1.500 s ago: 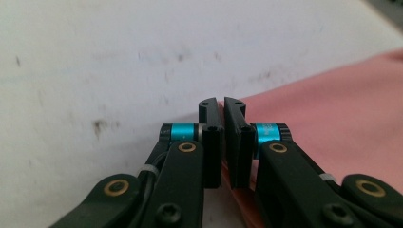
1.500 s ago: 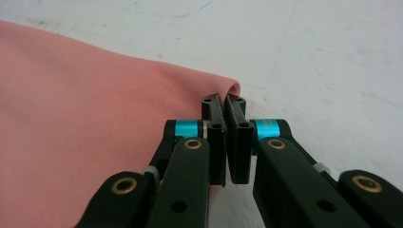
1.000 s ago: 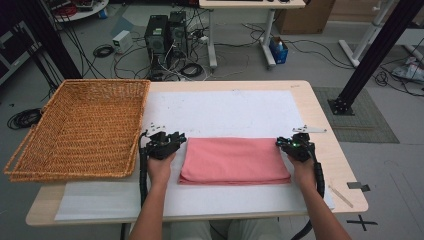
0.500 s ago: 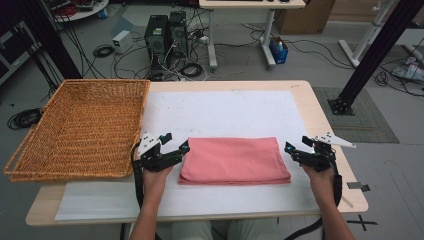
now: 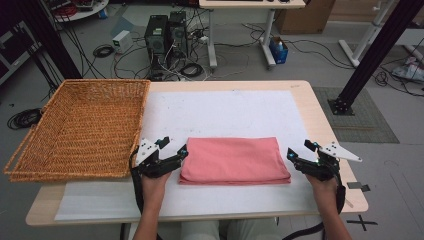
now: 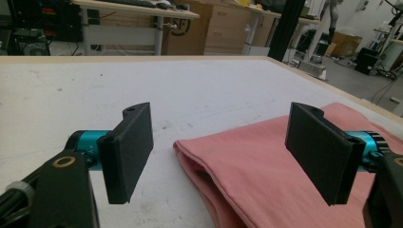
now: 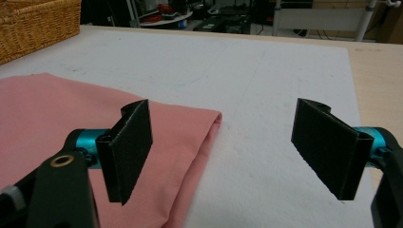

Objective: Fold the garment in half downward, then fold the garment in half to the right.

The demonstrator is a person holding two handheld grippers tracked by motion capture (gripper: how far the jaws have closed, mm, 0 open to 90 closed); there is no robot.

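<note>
Pink folded cloth point(image 5: 234, 160) flat on white mat point(image 5: 225, 112), right of wicker basket point(image 5: 80, 127). Left gripper point(image 5: 172, 152) at cloth's left edge, right gripper point(image 5: 298, 152) at its right edge; both just opened, jaws wide apart, gripping nothing.

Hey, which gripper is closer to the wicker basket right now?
Left. The left gripper sits between the wicker basket and the folded pink cloth; the right gripper is beyond the cloth's far end.
</note>
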